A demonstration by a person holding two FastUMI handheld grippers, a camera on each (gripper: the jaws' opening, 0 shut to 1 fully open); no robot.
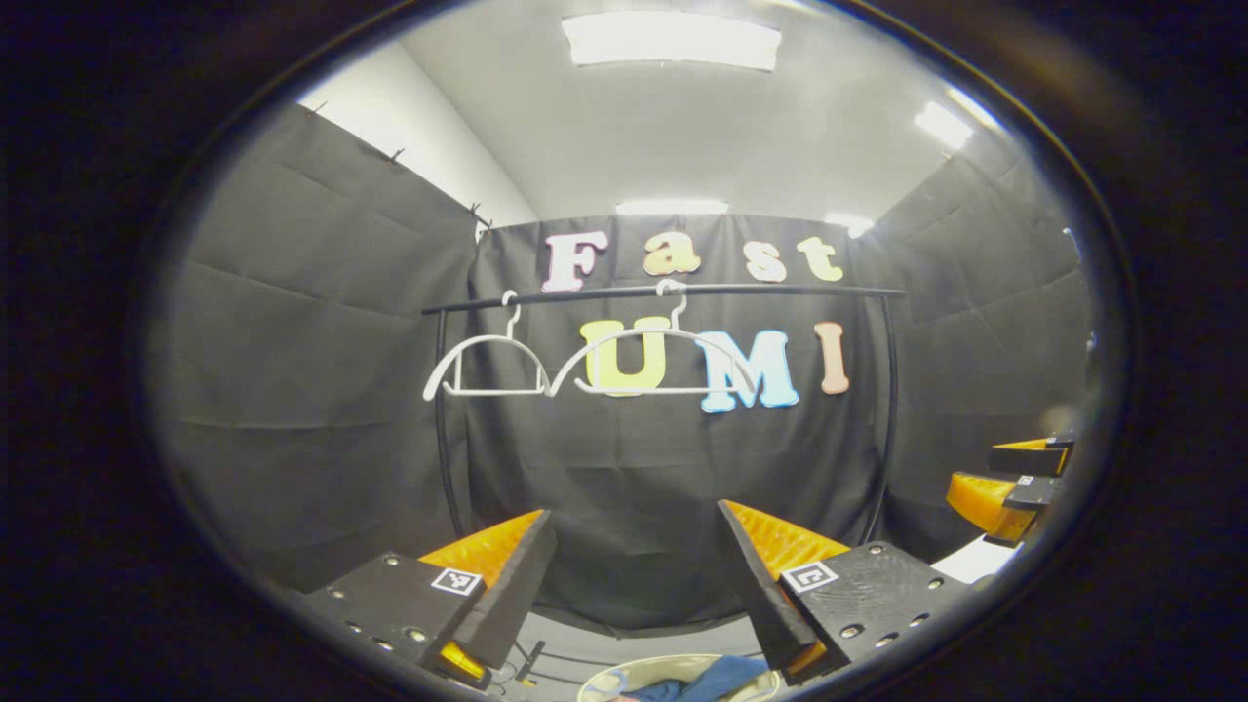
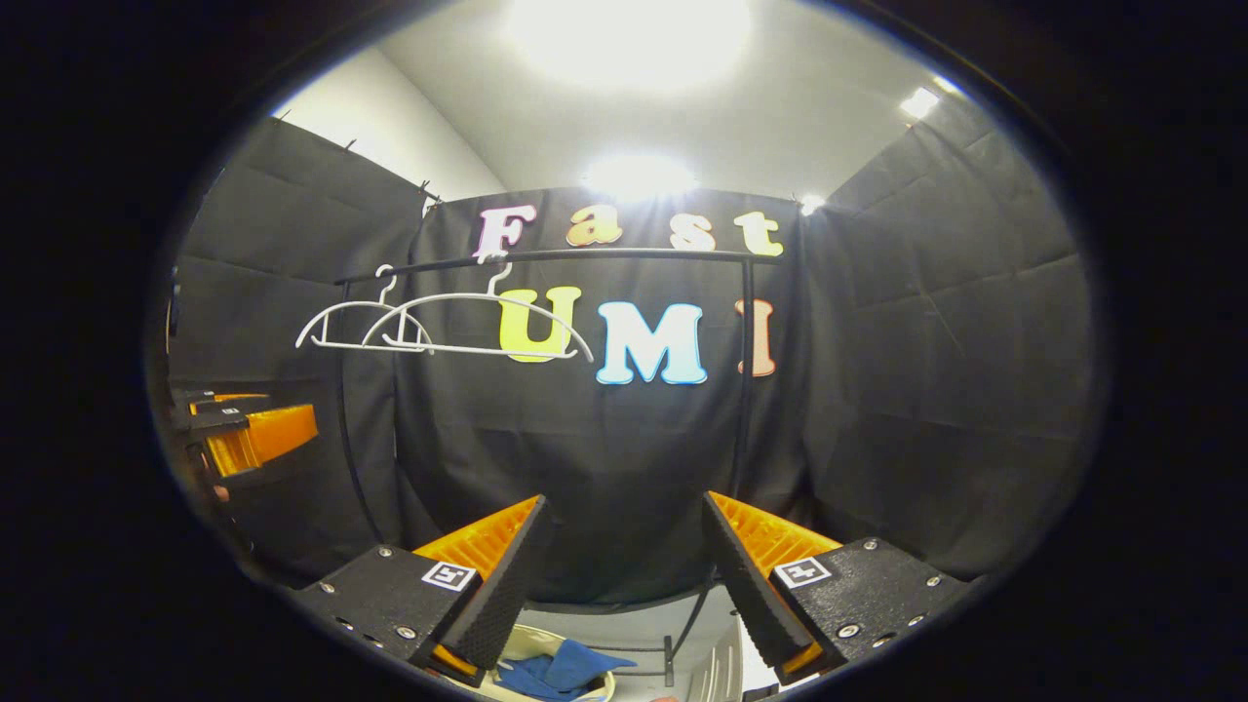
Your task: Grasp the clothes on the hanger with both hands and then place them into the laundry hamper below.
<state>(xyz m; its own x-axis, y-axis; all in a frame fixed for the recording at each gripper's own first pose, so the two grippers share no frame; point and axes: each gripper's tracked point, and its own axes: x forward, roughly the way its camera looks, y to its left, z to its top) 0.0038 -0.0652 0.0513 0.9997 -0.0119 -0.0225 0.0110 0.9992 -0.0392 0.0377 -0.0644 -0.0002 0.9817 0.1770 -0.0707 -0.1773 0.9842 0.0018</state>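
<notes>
Black cloth walls enclose the booth under a pale ceiling with lit panels.

Left gripper view: a dark clothes rail [image 1: 663, 291] spans the back wall on two thin uprights. Two white hangers [image 1: 487, 366] hang from it side by side, both bare, their nearer ends almost touching. The left gripper [image 1: 639, 546] sits at the bottom of the view with its jaws spread wide and nothing between them. Below the gap between the fingers, at the bottom edge, the pale rim of the laundry hamper [image 1: 624, 673] appears, with blue clothes [image 1: 717, 678] lying inside it. At the right edge, the right gripper [image 1: 1009, 483] is seen from the side, held well apart from the rail; how its jaws stand cannot be told from this angle.

Right gripper view: the same rail [image 2: 546, 257] carries the two bare hangers [image 2: 439, 327] toward its left end, overlapping from this angle. The right gripper [image 2: 624, 541] has its jaws wide apart and empty. Beneath its left finger, the hamper [image 2: 531, 639] holds the crumpled blue clothes [image 2: 561, 671]. The left gripper [image 2: 249, 434] shows at the left edge.
</notes>
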